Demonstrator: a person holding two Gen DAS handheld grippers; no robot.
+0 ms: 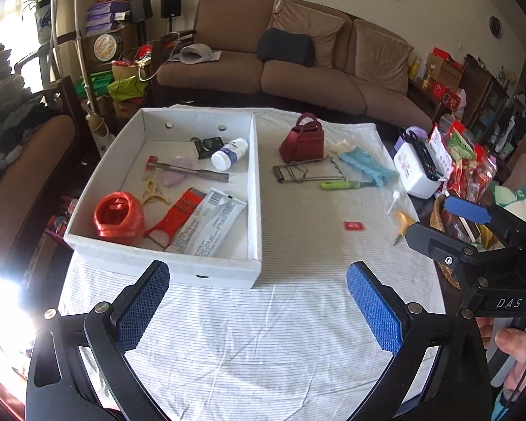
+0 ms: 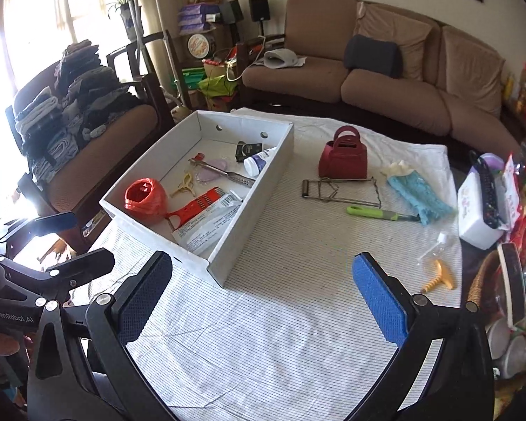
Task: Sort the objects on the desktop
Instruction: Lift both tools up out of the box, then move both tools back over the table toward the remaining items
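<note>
Blue textured pads line both hand-held grippers, and each one hangs above a striped white tablecloth [image 1: 263,333] with its jaws wide apart and nothing between them. The left gripper [image 1: 257,301] sits low in its own view; the right gripper [image 2: 263,294] does the same in its view.

The left view alone shows a small red packet [image 1: 353,225] lying flat on the cloth, ahead and to the right of the left gripper. The right view alone shows a chair piled with folded clothes [image 2: 66,105], far off to the left.

Just ahead of the left gripper, slightly to its left, stands an open white box [image 1: 228,270]. Near its front wall lie a ball of red plastic twine [image 1: 118,214], a red grater [image 1: 179,215] and a white tube [image 1: 210,226]. Further back in it is a white pill bottle [image 1: 229,153].

Ahead and to the right of the right gripper, close by, a yellow corkscrew [image 2: 438,277] lies near the cloth's edge. Beyond it are a green-handled tool [image 2: 382,213] and a wire rack [image 2: 340,189]. Further still, a dark red toy handbag [image 2: 343,156] stands upright. A brown sofa [image 2: 385,80] fills the back of the room.
</note>
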